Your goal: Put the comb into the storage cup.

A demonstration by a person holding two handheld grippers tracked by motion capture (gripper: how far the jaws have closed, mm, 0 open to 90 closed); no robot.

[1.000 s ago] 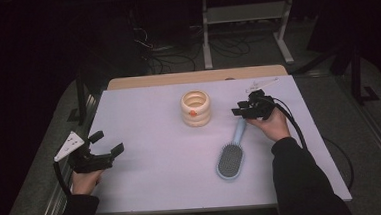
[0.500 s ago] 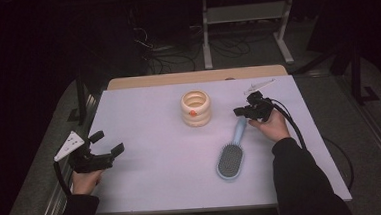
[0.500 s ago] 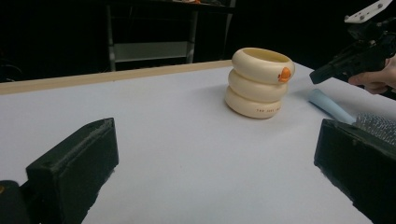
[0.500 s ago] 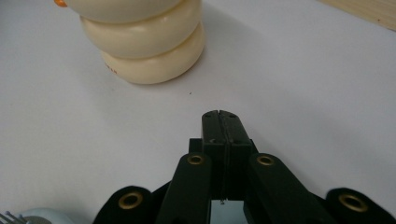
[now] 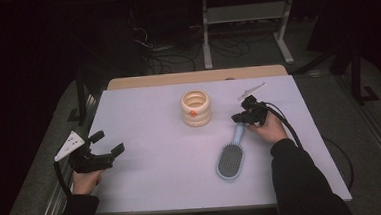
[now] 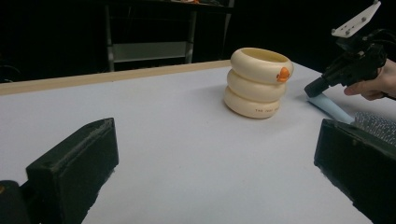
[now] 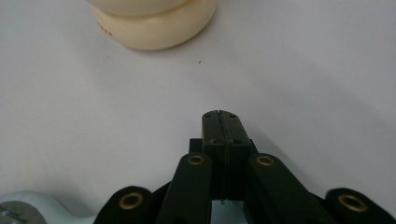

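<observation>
Your right gripper [image 5: 240,118] is fully closed, the two black jaws pressed flat together with nothing between them. In the right gripper view the closed tips [image 7: 220,114] point down at bare bench [image 5: 158,179]. The pale blue handle of the hairbrush [image 5: 230,160] lies just under and behind the jaws, and the bristle head trails back towards your body. The brush rests flat on the bench and is not held.

The main risk is that a closed gripper cannot take the handle. If you push down or forward now, the joined tips will probably nudge or spin the brush instead of gripping it. The handle looks smooth and rounded, so a grip near its very end could slip off. You would need to open the jaws and set them across the handle first.

Ahead of the right gripper and a little to its left stands a cream holder [image 5: 196,108] shaped like three stacked rings, with a small orange mark on it. It is near, so a forward sweep of the brush could knock it. Your gripper's cable [image 5: 285,127] loops back along your right forearm.

Your left gripper [image 5: 109,142] is well apart, at the far side of the bench from the right one. Its jaws are wide open and empty. Open bench lies between it and the brush.
</observation>
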